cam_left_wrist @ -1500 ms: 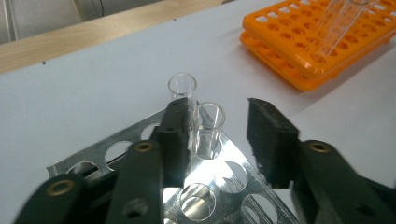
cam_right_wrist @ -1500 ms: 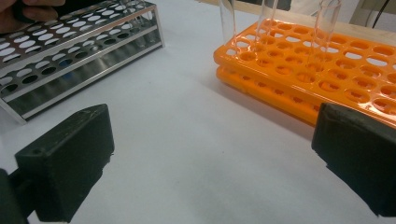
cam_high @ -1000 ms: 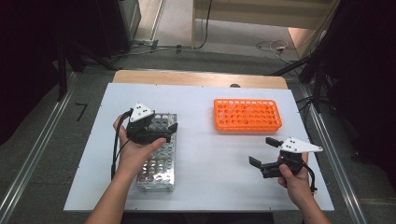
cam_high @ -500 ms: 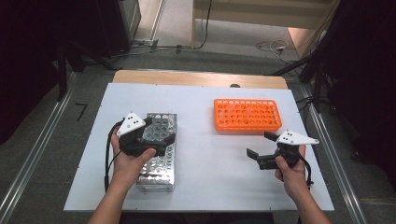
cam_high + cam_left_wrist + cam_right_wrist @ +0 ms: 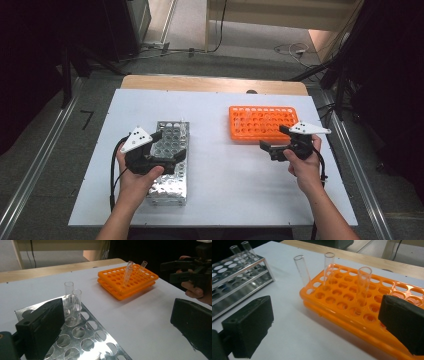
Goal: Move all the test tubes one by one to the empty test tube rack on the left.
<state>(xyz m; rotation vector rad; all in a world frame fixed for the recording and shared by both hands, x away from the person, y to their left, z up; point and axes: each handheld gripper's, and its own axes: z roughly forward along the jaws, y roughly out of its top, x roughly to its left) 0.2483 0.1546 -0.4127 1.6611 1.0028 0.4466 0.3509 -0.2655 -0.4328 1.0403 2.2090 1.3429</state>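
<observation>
A metal tube rack (image 5: 169, 186) lies at the table's left and holds two clear tubes (image 5: 68, 289) at its far end. My left gripper (image 5: 170, 146) hovers over this rack, open, with nothing between its jaws (image 5: 117, 312). An orange tube rack (image 5: 255, 122) lies at the right with three clear tubes (image 5: 329, 267) standing in it. Just in front of the orange rack's near right corner is my right gripper (image 5: 274, 139), open and empty, and its view (image 5: 327, 315) looks along the rack (image 5: 352, 305).
The white table (image 5: 225, 175) has bare room between the two racks. A wooden strip (image 5: 210, 84) runs along its far edge. Metal rails (image 5: 30, 185) flank the table on the floor, and cables lie beyond the far edge.
My left gripper has drawn back toward the person along the metal rack. My right gripper has moved away from the person, up to the orange rack's near edge. Both stay open.
</observation>
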